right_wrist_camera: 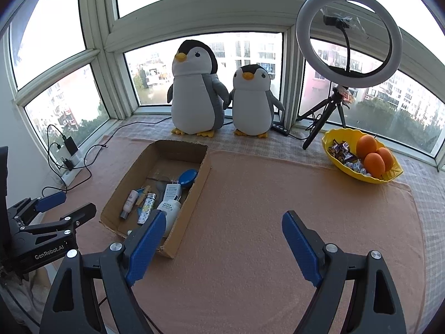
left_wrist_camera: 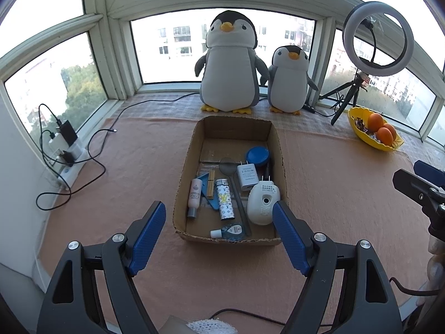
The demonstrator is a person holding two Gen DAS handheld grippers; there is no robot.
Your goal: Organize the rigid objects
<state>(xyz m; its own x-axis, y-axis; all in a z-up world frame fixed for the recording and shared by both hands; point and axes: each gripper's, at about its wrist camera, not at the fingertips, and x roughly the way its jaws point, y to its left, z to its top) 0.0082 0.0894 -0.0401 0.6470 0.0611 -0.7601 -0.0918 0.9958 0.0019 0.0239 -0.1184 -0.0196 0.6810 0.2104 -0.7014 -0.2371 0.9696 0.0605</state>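
Blue-padded fingers of the left tool (left_wrist_camera: 219, 239) fill the bottom of the left wrist view, spread wide and empty, with the cardboard box (left_wrist_camera: 189, 167) straight ahead between them in the centre of the frame. Its long axis runs away from the tool toward the two plush penguins (left_wrist_camera: 229, 64) at top centre. Inside lie a white plug-in device (left_wrist_camera: 262, 204) at lower right, a white charger (left_wrist_camera: 247, 176), a blue round lid (left_wrist_camera: 257, 154), a patterned lighter (left_wrist_camera: 224, 203), a small pink tube (left_wrist_camera: 194, 194), a grey spoon (left_wrist_camera: 235, 189) and a wooden clothespin (left_wrist_camera: 212, 183). In the right wrist view the right tool (right_wrist_camera: 219, 239) is also wide and empty, over bare pink cloth on the tabletop (right_wrist_camera: 278, 194), with the box off to its left. So the left tool looks nearer and better lined up for anything in the box. A yellow bowl (right_wrist_camera: 389, 176) at right holds oranges (right_wrist_camera: 374, 157) and wrapped sweets.
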